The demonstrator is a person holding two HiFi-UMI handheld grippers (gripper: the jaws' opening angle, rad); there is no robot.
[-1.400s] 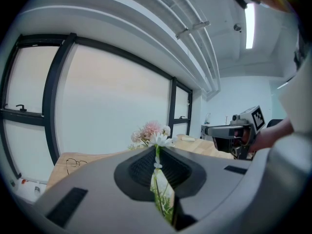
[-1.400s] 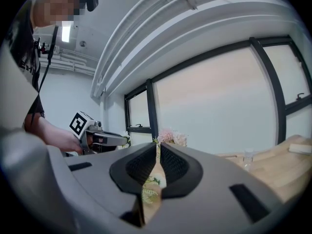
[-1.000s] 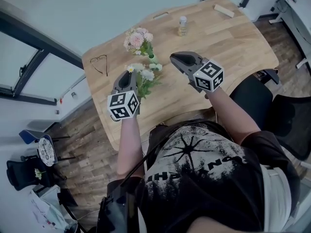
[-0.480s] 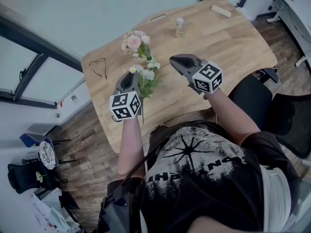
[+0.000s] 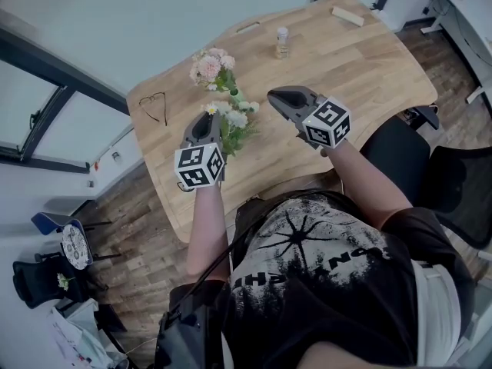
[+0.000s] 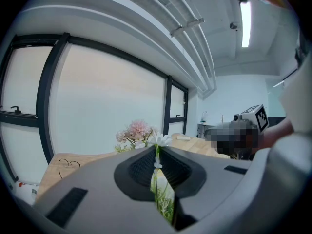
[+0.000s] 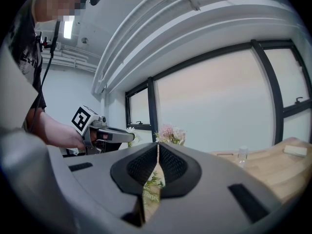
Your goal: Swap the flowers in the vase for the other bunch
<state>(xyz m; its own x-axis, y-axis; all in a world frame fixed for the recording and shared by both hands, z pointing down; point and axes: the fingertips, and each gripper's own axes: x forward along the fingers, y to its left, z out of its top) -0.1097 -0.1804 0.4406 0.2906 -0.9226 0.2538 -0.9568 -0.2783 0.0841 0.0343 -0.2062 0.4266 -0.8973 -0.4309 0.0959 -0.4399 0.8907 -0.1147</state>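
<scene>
Barely anything has moved over the last second. Head view: the left tool point(image 5: 206, 121) holds the white bunch point(image 5: 234, 118) above the desk point(image 5: 346, 60), near the pink bunch point(image 5: 209, 64). Left gripper view: its jaws are clenched on the stems. Right gripper view: the right tool point(image 7: 157, 169) is clenched and empty.

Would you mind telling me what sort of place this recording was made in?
Probably an office or meeting room: a large wooden table with a black chair beside it, tall dark-framed windows along one wall, and a strip light on the ceiling.
</scene>
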